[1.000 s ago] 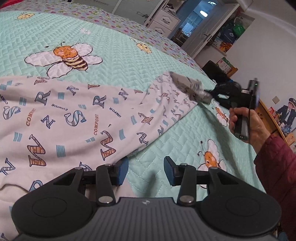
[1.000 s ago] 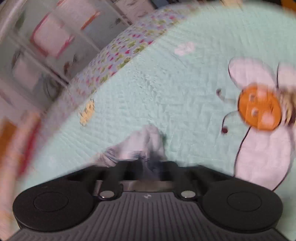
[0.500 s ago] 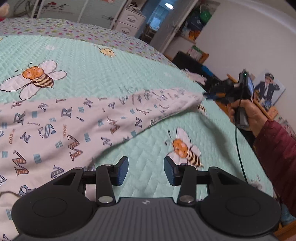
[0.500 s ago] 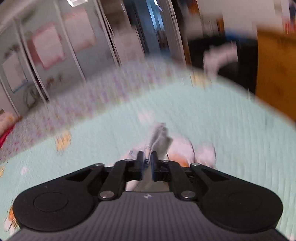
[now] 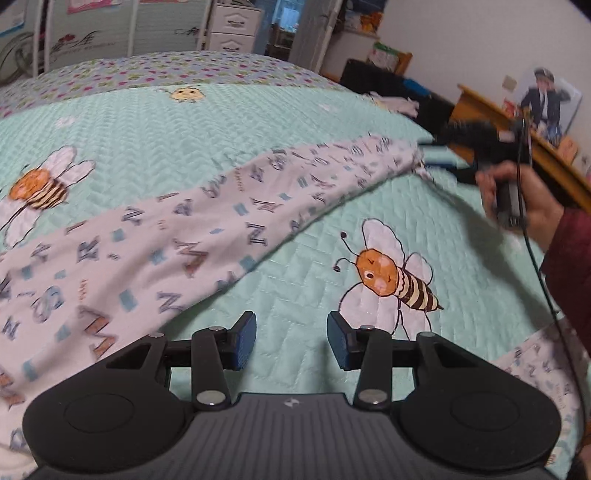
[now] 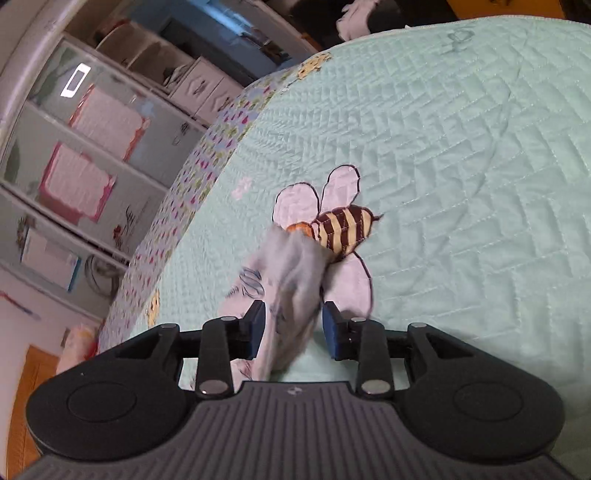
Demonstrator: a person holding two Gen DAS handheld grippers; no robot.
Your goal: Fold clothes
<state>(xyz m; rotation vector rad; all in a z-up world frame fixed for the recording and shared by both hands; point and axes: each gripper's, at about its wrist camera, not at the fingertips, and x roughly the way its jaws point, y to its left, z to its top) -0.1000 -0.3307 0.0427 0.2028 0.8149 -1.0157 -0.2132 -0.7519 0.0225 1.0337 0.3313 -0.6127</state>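
Observation:
A white garment (image 5: 221,229) printed with letters lies stretched across the bed from lower left to upper right. In the left wrist view its far end reaches my right gripper (image 5: 432,162), held by a hand (image 5: 517,199) in a dark red sleeve. In the right wrist view that end of the garment (image 6: 284,280) hangs loosely between the opening jaws of the right gripper (image 6: 291,328), and the pads do not press on it. My left gripper (image 5: 291,339) hovers open over bare bedspread just right of the garment's near edge, holding nothing.
The mint quilted bedspread (image 5: 155,122) has bee pictures (image 5: 391,277) and a dotted border. More letter-print cloth (image 5: 535,373) lies at the lower right. A cable (image 5: 535,266) hangs from the right gripper. Drawers (image 5: 232,29) and a wooden shelf (image 5: 491,114) stand beyond the bed.
The right gripper carried the garment's end to the right, drawing it out long, and its jaws went from shut on the cloth to apart. The left gripper's view swung right across the bed.

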